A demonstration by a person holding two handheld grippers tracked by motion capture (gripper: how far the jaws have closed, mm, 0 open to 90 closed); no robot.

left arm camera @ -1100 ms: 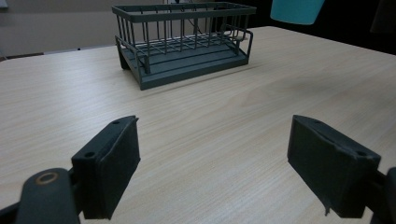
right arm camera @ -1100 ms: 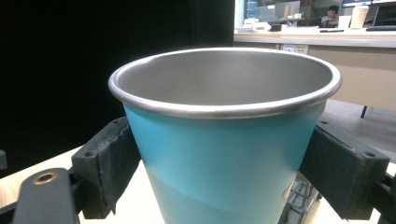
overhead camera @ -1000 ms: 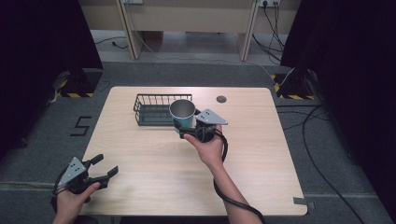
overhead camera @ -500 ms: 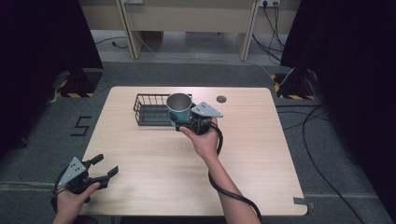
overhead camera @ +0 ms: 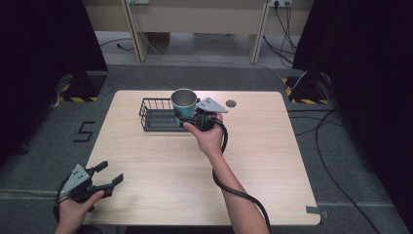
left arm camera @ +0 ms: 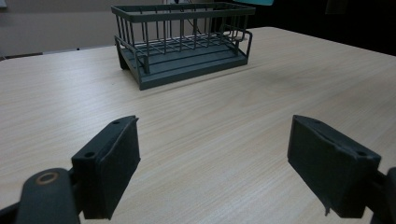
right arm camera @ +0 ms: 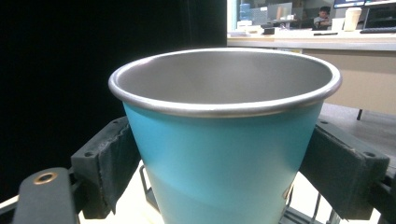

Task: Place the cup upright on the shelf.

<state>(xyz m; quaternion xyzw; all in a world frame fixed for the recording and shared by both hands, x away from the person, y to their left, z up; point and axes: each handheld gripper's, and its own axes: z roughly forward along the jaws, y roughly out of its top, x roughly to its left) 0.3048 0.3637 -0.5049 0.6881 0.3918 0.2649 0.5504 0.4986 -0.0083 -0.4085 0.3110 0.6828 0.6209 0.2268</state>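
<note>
Right gripper (overhead camera: 191, 116) holds a teal cup (overhead camera: 184, 101) above the wire basket (overhead camera: 151, 117); left gripper (overhead camera: 108, 176) rests spread at the table's (overhead camera: 272, 146) near corner

The right gripper (overhead camera: 187, 116) has carried the teal metal cup with the silver rim (overhead camera: 184, 101) farther from the person, from the near right corner of the dark wire basket (overhead camera: 155, 115) to above its right end. The right hand (overhead camera: 208, 137) has advanced with it.
</note>
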